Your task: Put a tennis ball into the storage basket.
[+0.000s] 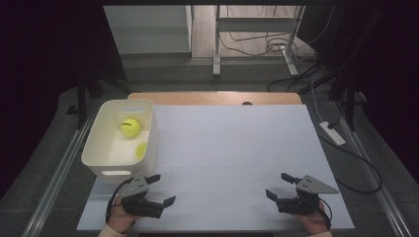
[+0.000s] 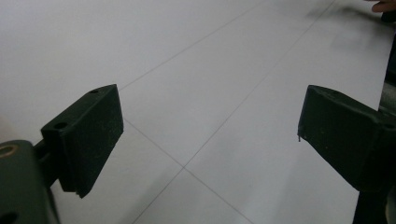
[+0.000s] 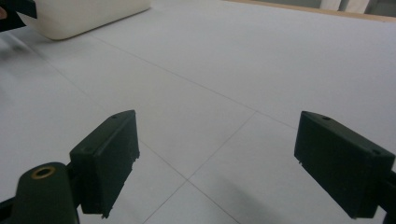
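A yellow tennis ball (image 1: pixel 131 127) lies inside a white plastic bin (image 1: pixel 101 143) at the table's left. A second yellow-green patch (image 1: pixel 141 149) shows against the bin's right wall; ball or reflection, I cannot tell. My left gripper (image 1: pixel 164 188) rests low near the front edge, just in front of the bin, open with nothing between its fingers. In the left gripper view its jaws (image 2: pixel 210 126) stand wide over bare white sheet. My right gripper (image 1: pixel 276 184) sits at the front right, also open and empty. Its jaws (image 3: pixel 217 144) are spread above the sheet.
A white sheet (image 1: pixel 222 148) with faint fold lines covers the table; a wooden strip (image 1: pixel 212 97) shows along the back. The bin's corner (image 3: pixel 84 16) appears far off in the right gripper view. Cables and a power strip (image 1: pixel 332 132) lie on the floor to the right.
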Available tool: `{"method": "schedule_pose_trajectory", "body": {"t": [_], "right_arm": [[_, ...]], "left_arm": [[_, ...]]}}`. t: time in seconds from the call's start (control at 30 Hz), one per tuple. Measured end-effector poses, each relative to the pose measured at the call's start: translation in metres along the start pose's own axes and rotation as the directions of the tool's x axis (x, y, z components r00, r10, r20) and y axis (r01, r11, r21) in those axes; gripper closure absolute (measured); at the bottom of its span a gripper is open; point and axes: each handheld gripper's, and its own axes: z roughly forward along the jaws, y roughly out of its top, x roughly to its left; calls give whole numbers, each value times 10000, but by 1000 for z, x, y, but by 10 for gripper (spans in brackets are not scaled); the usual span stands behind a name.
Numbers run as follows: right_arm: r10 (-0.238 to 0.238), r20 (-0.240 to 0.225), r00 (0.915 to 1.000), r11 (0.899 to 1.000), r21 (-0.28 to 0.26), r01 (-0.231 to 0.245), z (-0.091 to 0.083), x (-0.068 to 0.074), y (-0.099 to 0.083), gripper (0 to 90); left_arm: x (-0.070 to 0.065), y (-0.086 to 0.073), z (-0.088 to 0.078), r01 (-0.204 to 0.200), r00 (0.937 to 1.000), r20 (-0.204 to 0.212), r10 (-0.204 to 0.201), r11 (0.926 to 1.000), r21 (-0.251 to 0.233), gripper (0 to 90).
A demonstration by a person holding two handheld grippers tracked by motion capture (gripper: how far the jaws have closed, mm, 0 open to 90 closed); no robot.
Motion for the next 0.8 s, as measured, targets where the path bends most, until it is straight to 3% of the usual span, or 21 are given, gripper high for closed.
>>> {"method": "schedule_pose_trajectory", "body": {"t": [0.8], "right_arm": [[-7,-387,9992,9991,419,23,2,2,-3,136]], "left_arm": [[10,-4,3,393,9989,-256,-396,9991,-132,74]]}}
